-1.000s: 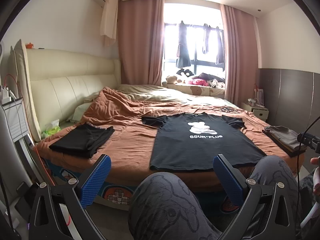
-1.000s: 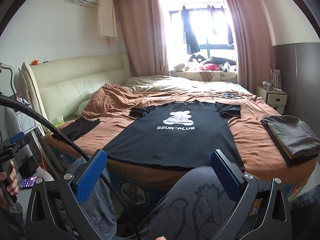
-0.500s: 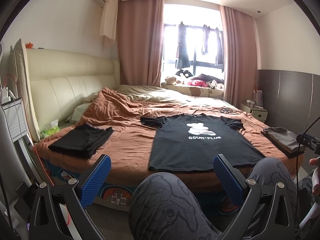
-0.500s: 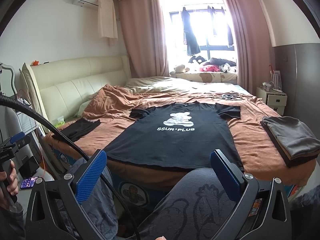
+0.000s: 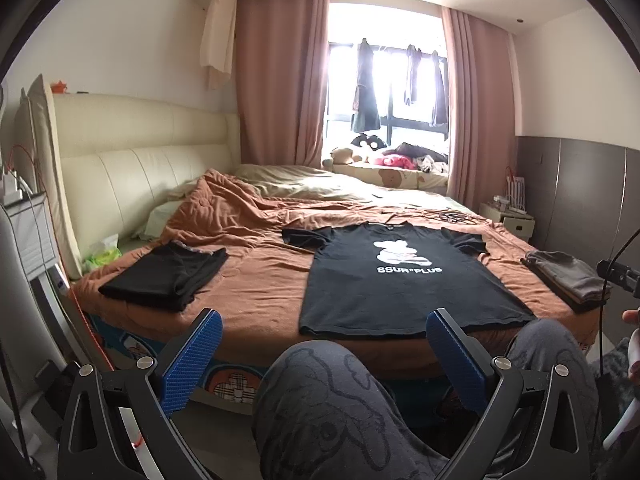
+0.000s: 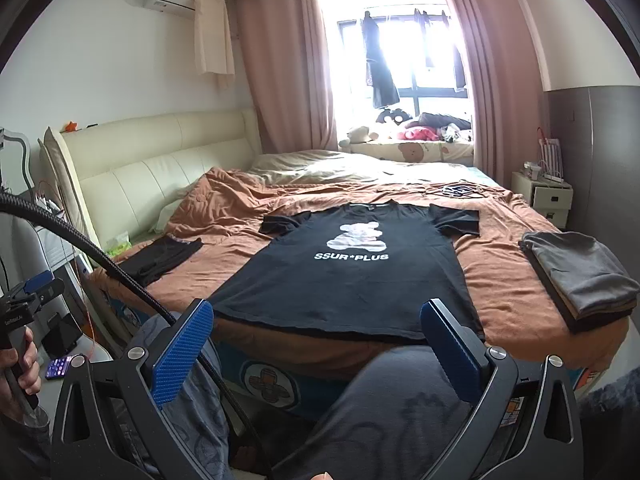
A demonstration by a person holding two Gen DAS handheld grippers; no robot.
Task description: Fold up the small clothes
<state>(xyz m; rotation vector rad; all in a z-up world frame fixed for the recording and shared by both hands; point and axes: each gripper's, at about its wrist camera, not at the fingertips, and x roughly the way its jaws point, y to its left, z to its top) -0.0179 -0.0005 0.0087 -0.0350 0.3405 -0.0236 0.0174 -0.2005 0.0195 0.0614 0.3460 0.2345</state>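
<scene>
A black T-shirt (image 5: 404, 280) (image 6: 356, 272) with a white bear print lies spread flat, front up, on the brown bedspread, its hem at the near edge of the bed. My left gripper (image 5: 322, 354) is open and held back from the bed above a person's knee (image 5: 332, 408), with nothing between its blue pads. My right gripper (image 6: 316, 344) is also open and empty, short of the shirt's hem and above the other knee (image 6: 404, 396).
A folded black garment (image 5: 168, 276) (image 6: 158, 262) lies on the bed's left side. A stack of folded grey and brown clothes (image 5: 568, 278) (image 6: 580, 276) sits on its right side. A cream headboard (image 5: 132, 176) runs along the left, and a nightstand (image 6: 550, 198) stands at far right.
Both grippers have drawn back slightly from the bed, so the shirt looks a little smaller and farther. The jaws stay open and the clothes have not moved.
</scene>
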